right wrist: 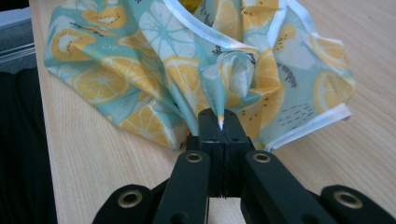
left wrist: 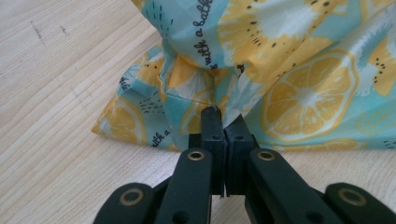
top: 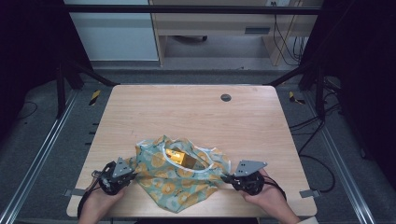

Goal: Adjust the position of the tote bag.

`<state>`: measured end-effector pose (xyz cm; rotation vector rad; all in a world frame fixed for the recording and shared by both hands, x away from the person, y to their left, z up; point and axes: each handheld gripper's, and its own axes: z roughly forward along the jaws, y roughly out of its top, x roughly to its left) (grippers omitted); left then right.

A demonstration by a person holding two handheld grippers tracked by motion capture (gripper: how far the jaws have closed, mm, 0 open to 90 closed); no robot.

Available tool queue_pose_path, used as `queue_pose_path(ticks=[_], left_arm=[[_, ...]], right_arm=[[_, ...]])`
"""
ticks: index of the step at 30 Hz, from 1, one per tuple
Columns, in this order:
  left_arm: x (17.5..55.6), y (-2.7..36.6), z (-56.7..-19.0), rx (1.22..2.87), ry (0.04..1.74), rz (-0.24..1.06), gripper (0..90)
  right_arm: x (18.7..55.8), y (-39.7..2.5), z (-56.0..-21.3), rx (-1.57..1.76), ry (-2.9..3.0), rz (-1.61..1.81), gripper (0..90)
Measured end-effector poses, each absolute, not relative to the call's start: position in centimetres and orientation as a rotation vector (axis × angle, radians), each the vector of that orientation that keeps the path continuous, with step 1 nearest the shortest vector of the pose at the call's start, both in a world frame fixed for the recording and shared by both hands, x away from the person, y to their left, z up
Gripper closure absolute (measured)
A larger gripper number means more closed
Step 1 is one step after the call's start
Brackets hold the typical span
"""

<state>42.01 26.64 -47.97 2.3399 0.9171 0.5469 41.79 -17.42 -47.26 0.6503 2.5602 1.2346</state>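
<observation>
A teal cloth bag printed with lemon slices point(top: 180, 175) lies crumpled near the table's front edge, its white-trimmed mouth open toward the far side. A yellow box point(top: 180, 157) shows inside that opening. My left gripper point(top: 133, 175) is shut on the bag's left side; in the left gripper view its jaws pinch a fold of the fabric point(left wrist: 223, 116). My right gripper point(top: 225, 178) is shut on the bag's right side, with a pleat of cloth point(right wrist: 220, 122) caught between the jaws. A hand holds each gripper from the front edge.
The wooden table point(top: 196, 116) has a round cable grommet point(top: 225, 97) near its far edge. Black frame posts stand at both far corners, and cables lie on the floor at the right. The table's front edge runs close under both hands.
</observation>
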Motion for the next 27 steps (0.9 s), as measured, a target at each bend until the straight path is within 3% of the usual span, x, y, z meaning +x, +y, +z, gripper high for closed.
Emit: queue_pose_path(ticks=[7,12,14,15,16,18,19,20,23,27], left_arm=[[42.1,26.8,-48.0,2.334,0.93,0.544,87.7],[42.0,26.8,-48.0,2.316,0.945,0.538,83.2],[42.0,26.8,-48.0,2.308,0.951,0.54,78.1],[41.9,26.8,-47.9,2.29,0.967,0.546,73.0],[41.9,26.7,-47.9,2.266,0.98,0.543,61.4],[41.8,26.7,-47.7,2.246,0.984,0.543,57.4],[41.8,26.7,-47.6,2.239,0.984,0.543,48.0],[41.7,26.7,-47.6,2.225,0.99,0.532,48.0],[41.7,26.8,-47.3,2.181,0.992,0.523,37.0],[41.5,26.6,-46.8,2.126,0.988,0.525,22.2]], right_arm=[[41.8,-17.2,-47.5,0.662,2.58,1.217,89.3],[41.9,-17.4,-47.6,0.685,2.573,1.213,83.4],[41.9,-17.5,-47.6,0.705,2.561,1.218,77.6],[41.9,-17.5,-47.5,0.714,2.555,1.219,73.2],[42.0,-17.7,-47.5,0.747,2.542,1.222,63.3],[42.0,-17.7,-47.5,0.759,2.535,1.225,58.3],[42.0,-17.9,-47.6,0.779,2.527,1.226,48.6],[42.0,-17.9,-47.6,0.779,2.527,1.226,48.6],[41.8,-18.0,-47.6,0.795,2.511,1.214,33.4],[41.5,-17.9,-47.6,0.832,2.505,1.196,20.3]])
